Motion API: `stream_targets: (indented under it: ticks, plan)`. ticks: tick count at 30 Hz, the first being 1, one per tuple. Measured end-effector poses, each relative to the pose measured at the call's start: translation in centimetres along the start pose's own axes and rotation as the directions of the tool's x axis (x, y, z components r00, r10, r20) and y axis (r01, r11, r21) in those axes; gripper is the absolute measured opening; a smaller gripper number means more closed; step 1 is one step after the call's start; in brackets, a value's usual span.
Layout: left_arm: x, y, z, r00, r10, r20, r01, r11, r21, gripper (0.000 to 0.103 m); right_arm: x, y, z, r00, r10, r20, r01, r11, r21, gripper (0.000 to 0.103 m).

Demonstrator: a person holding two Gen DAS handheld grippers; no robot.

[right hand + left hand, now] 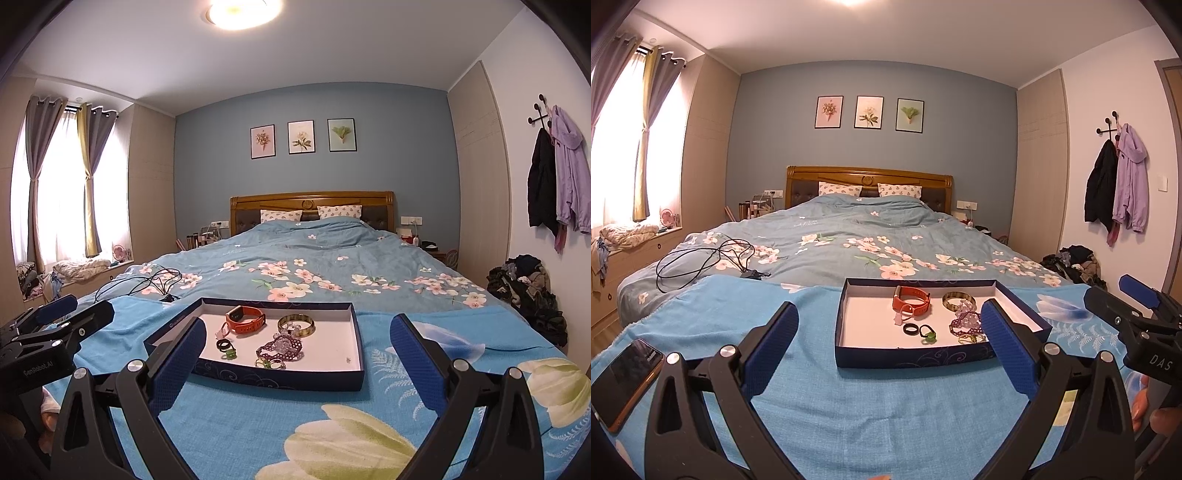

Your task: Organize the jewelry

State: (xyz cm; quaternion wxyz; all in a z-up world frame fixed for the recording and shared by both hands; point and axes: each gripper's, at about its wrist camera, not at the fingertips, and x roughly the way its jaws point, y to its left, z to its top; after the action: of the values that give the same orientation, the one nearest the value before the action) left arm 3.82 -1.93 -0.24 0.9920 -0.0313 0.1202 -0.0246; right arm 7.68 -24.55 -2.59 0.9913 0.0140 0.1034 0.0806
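Observation:
A shallow dark-blue box [916,359] [280,380] with a white floor lies on a blue towel on the bed. In it are an orange watch band [911,300] [246,319], a greenish bangle [959,300] [296,325], a purple bead bracelet [966,322] [280,349], a black ring [910,329] [225,345], a green ring [929,335] [230,355] and a small pink piece [899,318] [222,329]. My left gripper [886,343] is open and empty, just short of the box. My right gripper [295,354] is open and empty, to the box's right.
A phone [624,382] lies on the towel at the left. Black cables [705,260] [155,282] lie on the floral duvet beyond. A clothes pile [528,295] sits on the floor at the right. The right gripper also shows in the left wrist view [1137,314].

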Motion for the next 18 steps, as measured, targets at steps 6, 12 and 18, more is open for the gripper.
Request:
stream_targets:
  ticks: [6, 12, 18]
  plan:
    - [-0.02, 0.0, 0.01, 1.0, -0.001, 0.0, 0.001, 1.0, 0.0, 0.097, 0.04, -0.02, -0.01, 1.0, 0.001, -0.003, -0.001, 1.0, -0.002, 0.096]
    - [0.03, -0.02, -0.01, 1.0, 0.002, 0.0, -0.002, 1.0, 0.0, 0.097, -0.04, -0.07, -0.01, 1.0, 0.001, -0.002, -0.001, 1.0, 0.0, 0.096]
    - [0.04, 0.01, -0.01, 1.0, -0.004, 0.0, 0.004, 1.0, -0.002, 0.097, -0.04, -0.1, -0.07, 1.0, -0.001, 0.003, 0.001, 1.0, 0.0, 0.096]
